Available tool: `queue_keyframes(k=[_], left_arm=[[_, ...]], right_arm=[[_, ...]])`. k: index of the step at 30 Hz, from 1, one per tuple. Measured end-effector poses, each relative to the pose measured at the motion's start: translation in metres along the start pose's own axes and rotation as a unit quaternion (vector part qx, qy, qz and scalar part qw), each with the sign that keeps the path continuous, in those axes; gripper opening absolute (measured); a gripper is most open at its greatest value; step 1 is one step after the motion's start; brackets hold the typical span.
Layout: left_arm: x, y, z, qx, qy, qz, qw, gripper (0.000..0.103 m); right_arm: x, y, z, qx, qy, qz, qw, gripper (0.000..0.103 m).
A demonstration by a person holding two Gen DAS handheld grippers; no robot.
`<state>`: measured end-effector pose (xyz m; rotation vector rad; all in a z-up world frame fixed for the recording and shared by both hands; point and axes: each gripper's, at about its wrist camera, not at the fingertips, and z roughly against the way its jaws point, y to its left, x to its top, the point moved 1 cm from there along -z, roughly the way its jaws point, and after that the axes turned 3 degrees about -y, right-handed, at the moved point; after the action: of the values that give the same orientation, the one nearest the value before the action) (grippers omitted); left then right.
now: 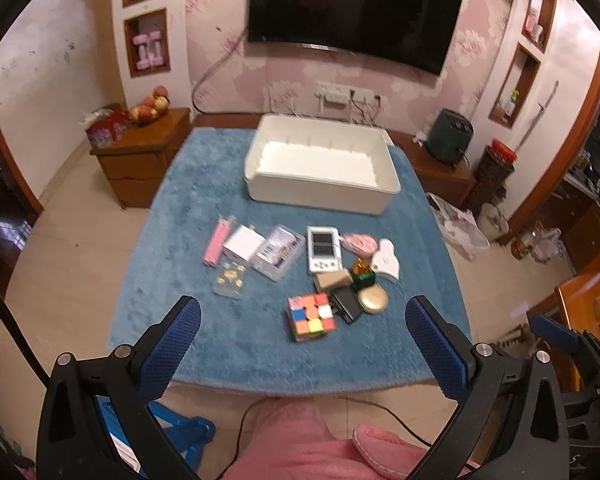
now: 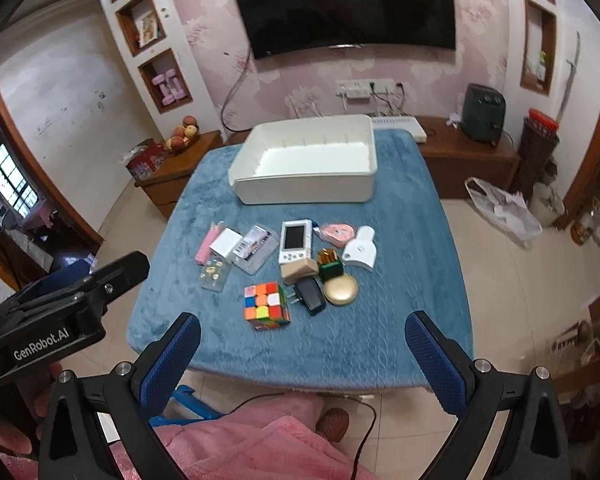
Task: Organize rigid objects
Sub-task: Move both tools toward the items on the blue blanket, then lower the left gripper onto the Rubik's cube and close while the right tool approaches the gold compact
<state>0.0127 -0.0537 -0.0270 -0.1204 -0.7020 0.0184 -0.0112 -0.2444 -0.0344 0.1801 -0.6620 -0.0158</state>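
Both tools hang back from the near edge of the blue-covered surface (image 1: pixel 204 352), above a lap in pink cloth, and each is released and carries nothing: the left tool (image 1: pixel 302 344) and the right tool (image 2: pixel 302 354) show their blue pads spread wide with only cloth between them. The task's things lie in a loose cluster at mid-frame, and the one white bin (image 2: pixel 364 196) stands empty beyond them toward the upper middle, apart from the cluster. I count eleven small things, one of each: a colour cube (image 2: pixel 266 306) nearest the tools, a black plug adapter (image 2: pixel 312 300) touching a gold round case (image 2: pixel 340 288), a tan block (image 2: pixel 298 270), a green holder (image 2: pixel 330 266), a white handheld console (image 2: pixel 296 242), a pink flat piece (image 2: pixel 338 234), a white angled piece (image 2: pixel 360 252), a clear box with a label (image 2: pixel 254 250), a white charger cube (image 2: pixel 224 242), a pink stick (image 2: pixel 206 248), plus a clear little case (image 2: pixel 216 274). The main risk, as I judge it, lies in the crowding on the right of the cluster: wide pads closing on the adapter or gold case could nudge or drag a neighbour along. The smooth round case may squirt out of a pinch, and the plush cover could let thin items tilt or sink so that the pads catch cloth instead.
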Motion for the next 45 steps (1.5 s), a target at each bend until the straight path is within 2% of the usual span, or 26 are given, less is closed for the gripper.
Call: queue_keyframes(k=[12, 23, 26, 31, 39, 45], left_arm=[[0.006, -0.015, -0.04, -0.015, 0.075, -0.006, 0.997, 0.102], [0.019, -0.013, -0.099, -0.02, 0.166, 0.007, 0.986, 0.102], [0.018, -0.008, -0.121, -0.017, 0.205, 0.021, 0.9783, 0.102], [0.012, 0.001, -0.157, -0.016, 0.274, 0.05, 0.9604, 0.102], [-0.008, 0.01, -0.208, -0.003, 0.38, 0.086, 0.9212, 0.102], [-0.019, 0.012, -0.23, 0.007, 0.427, 0.102, 0.8982, 0.102]], right_arm=[[0.003, -0.028, -0.025, -0.01, 0.047, -0.045, 0.998, 0.102], [0.025, -0.036, -0.077, -0.014, 0.116, -0.045, 0.992, 0.102], [0.03, -0.036, -0.098, -0.016, 0.148, -0.038, 0.988, 0.102], [0.031, -0.036, -0.132, -0.012, 0.205, -0.03, 0.978, 0.102], [0.029, -0.049, -0.179, -0.008, 0.286, -0.043, 0.957, 0.102], [0.027, -0.063, -0.21, -0.002, 0.331, -0.072, 0.941, 0.102]])
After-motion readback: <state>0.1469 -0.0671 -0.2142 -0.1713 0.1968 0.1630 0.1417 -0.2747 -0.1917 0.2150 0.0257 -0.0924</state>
